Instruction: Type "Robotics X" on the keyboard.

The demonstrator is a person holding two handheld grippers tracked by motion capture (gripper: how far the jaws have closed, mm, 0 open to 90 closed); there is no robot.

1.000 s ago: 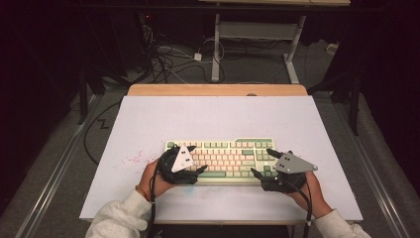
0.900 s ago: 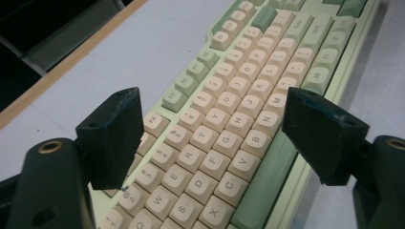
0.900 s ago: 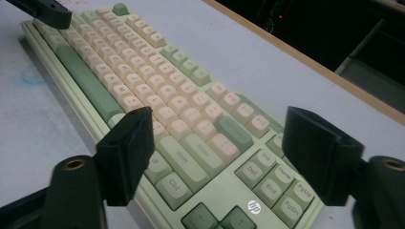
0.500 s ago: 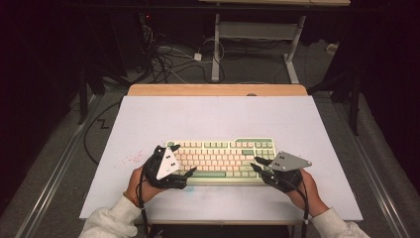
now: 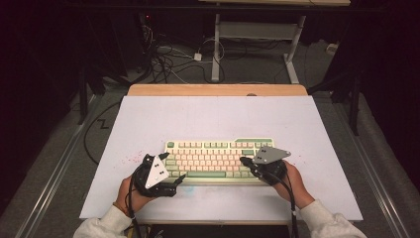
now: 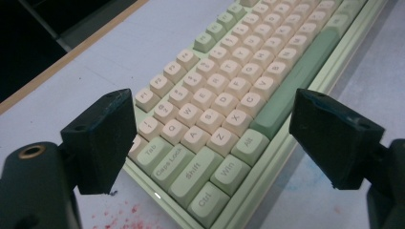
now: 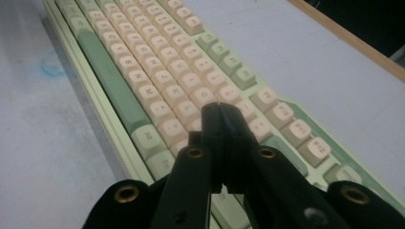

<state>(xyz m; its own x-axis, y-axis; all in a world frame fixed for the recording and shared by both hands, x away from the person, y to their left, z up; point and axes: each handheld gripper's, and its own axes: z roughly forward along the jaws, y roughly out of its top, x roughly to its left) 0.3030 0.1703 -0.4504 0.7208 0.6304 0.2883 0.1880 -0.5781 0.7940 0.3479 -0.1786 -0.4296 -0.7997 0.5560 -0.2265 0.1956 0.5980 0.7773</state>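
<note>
A pale green keyboard (image 5: 218, 159) with cream keys lies across the near middle of the white table. My left gripper (image 5: 173, 166) hovers at its left front corner. In the left gripper view its jaws (image 6: 215, 114) stand wide apart over the Tab-to-Alt keys of the keyboard (image 6: 224, 86), having just opened a little further, and they grip nothing. My right gripper (image 5: 243, 160) is over the right part of the key rows. Its jaws have just closed, and in the right gripper view the gripper (image 7: 219, 112) is shut with nothing between the tips, just above the keyboard (image 7: 157, 62).
The white table top (image 5: 208, 119) has red specks (image 5: 131, 158) left of the keyboard and a faint blue smudge in front of it. A wooden strip (image 5: 218, 90) edges the far side. Cables (image 5: 168, 54) and desk legs (image 5: 216, 49) stand on the floor beyond.
My left gripper has slid left and toward the near edge, to the keyboard's left front corner. My right gripper has moved left over the keys and its jaws have closed.
</note>
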